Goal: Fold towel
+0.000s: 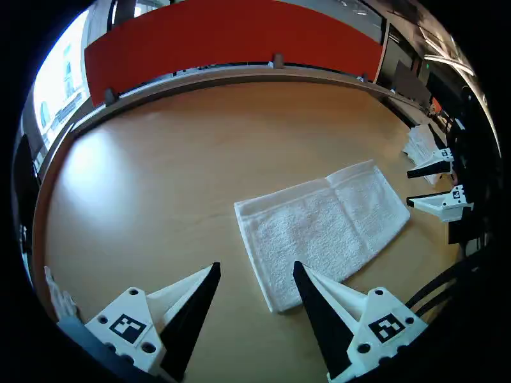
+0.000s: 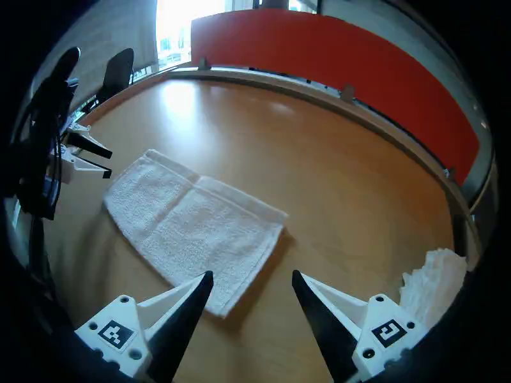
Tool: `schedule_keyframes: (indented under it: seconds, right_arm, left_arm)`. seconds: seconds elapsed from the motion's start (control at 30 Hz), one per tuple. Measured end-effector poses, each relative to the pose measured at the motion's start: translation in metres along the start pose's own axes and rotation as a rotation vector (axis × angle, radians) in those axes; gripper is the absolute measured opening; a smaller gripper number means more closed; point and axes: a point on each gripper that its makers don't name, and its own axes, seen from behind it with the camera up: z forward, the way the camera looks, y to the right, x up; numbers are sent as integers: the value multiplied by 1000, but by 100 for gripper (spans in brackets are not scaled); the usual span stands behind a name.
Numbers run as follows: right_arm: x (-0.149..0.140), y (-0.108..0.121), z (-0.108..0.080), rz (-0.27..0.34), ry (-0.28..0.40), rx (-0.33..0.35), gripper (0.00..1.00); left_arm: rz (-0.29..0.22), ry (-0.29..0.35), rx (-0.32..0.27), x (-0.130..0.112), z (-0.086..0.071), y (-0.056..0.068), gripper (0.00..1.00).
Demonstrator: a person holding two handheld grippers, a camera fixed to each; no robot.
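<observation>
A white towel lies flat on the wooden table, folded into a long strip with a fold line across it. In the left gripper view my left gripper hovers open just short of the towel's near corner, nothing between its fingers. Beyond the towel's far end my right gripper also shows, open. In the right gripper view the same towel stretches left to right, and my right gripper stands open over its near right corner. My left gripper appears at the far left edge, open.
A red partition runs along the table's far edge. A stack of white towels sits by my right gripper, also seen as the stack. Another white cloth lies at the table's near left. Dark chairs stand beyond the table.
</observation>
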Motion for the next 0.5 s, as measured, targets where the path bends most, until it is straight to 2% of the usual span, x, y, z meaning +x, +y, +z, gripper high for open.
schedule_keyframes:
  seconds: [0.37, 0.5]
  right_arm:
    - [-18, -10, -17, 29, -2, -3, 95]
    - [-19, -10, -20, 29, 0, -3, 95]
  left_arm:
    - [-71, -1, 7, -30, -21, 10, 84]
    - [-82, 0, 11, -35, -26, 10, 84]
